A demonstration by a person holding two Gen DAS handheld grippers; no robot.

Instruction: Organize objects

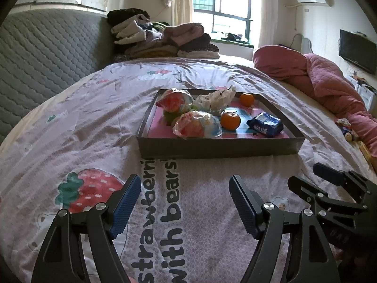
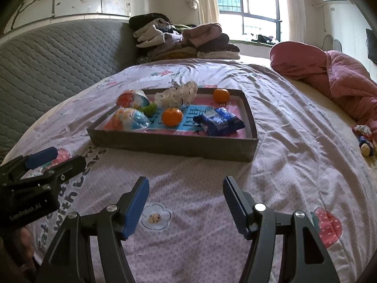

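A shallow grey box tray (image 1: 219, 146) (image 2: 169, 145) lies on the bed. In it are two wrapped colourful snack packs (image 1: 196, 125) (image 2: 128, 119), a second pack behind (image 1: 174, 101) (image 2: 132, 99), a crumpled white bag (image 1: 216, 100) (image 2: 179, 94), two oranges (image 1: 230, 120) (image 2: 172, 116), the far one at the back (image 1: 247, 99) (image 2: 221, 95), and a blue biscuit pack (image 1: 265, 125) (image 2: 220, 121). My left gripper (image 1: 185, 202) is open and empty, short of the tray. My right gripper (image 2: 186, 204) is open and empty too.
The bed has a strawberry-print cover (image 1: 94, 122). A pink quilt (image 1: 329, 87) (image 2: 341, 80) lies at right, folded clothes (image 1: 165, 40) (image 2: 183, 40) at the back, a grey quilted headboard (image 1: 42, 54) at left. Small toys (image 2: 365, 141) lie at the right edge.
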